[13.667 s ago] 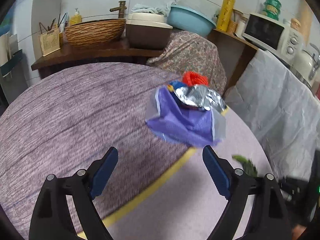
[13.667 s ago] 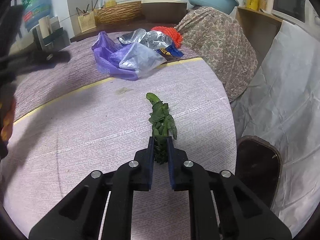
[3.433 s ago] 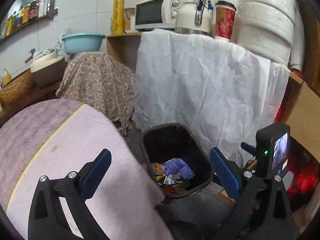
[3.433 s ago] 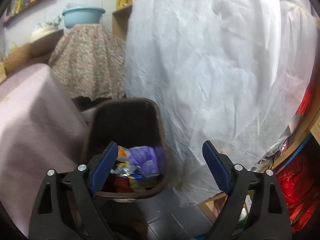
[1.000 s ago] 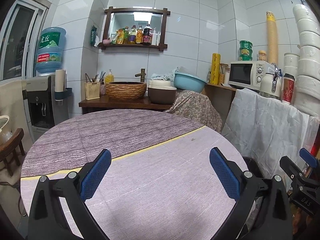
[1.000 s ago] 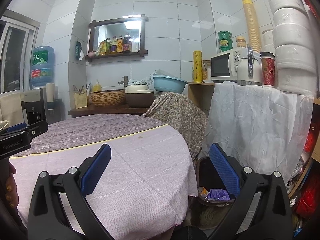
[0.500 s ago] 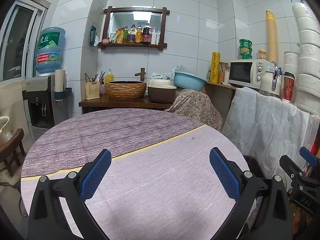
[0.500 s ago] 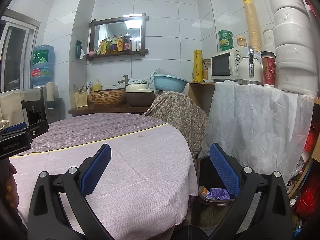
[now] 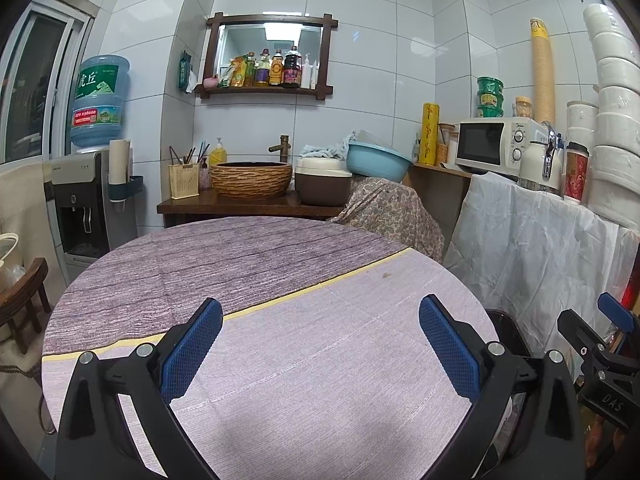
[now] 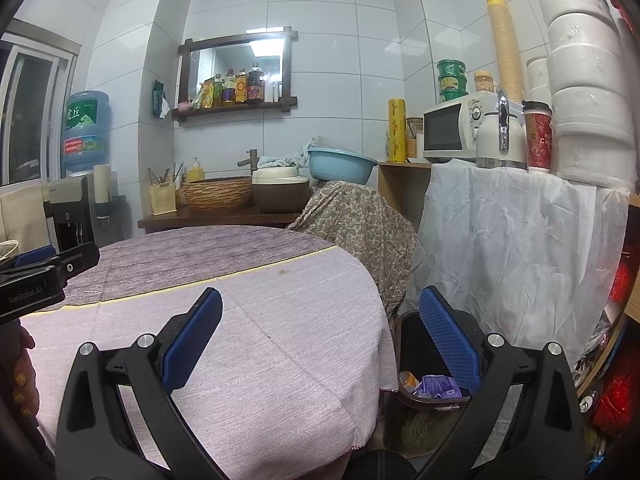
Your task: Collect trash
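With the round table draped in a purple and lilac woven cloth now bare of the purple plastic bag, foil wrapper and leafy green stalk that lay on it seconds ago, I hold both tools level above it. My left gripper is spread wide, its blue ridged pads well apart with nothing between them; my right gripper stands equally wide and equally empty.

The litter sits in the dark brown plastic bin on the floor just beside the table's right edge, below the white crumpled sheet that drapes the counter. From the right wrist view a purple wrapper and an orange scrap show inside it. Over the last second neither tool has shifted noticeably, and the view from each is nearly unchanged.

Only a faint brownish speck remains on the cloth near the yellow seam; whether it is a stain or a crumb I cannot tell. By my reading, the collecting is done or all but done.
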Demonstrator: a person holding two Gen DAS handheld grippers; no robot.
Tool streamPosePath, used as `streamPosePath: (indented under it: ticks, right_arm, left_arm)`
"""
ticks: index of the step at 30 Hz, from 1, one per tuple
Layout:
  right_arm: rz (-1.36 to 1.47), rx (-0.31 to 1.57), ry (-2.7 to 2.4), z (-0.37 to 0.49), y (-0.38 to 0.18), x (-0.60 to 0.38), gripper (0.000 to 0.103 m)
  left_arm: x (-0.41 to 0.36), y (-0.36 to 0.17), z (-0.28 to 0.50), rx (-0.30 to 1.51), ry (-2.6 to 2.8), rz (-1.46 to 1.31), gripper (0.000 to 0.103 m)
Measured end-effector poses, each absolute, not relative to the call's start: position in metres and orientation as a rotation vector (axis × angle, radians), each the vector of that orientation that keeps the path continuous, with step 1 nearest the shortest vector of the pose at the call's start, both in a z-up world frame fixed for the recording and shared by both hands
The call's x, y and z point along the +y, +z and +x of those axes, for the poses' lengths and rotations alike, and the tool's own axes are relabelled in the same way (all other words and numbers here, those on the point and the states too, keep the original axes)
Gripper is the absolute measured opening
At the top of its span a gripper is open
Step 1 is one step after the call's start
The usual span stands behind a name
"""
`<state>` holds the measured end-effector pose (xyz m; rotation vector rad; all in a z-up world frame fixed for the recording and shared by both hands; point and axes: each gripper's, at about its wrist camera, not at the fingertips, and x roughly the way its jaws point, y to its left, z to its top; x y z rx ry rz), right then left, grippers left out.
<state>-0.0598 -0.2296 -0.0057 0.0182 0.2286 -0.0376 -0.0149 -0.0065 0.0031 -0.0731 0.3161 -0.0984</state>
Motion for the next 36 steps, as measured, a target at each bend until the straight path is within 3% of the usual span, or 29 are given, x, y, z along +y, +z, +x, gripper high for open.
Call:
streamPosePath:
  ticks: [36]
  right_arm:
    - [0.026, 0.238, -0.038, -0.0574, -0.0086, -0.2262, 0.097]
  left_arm:
    - [-0.0101, 0.0006, -0.0104, 0.342, -0.112, -0.067, 0.098]
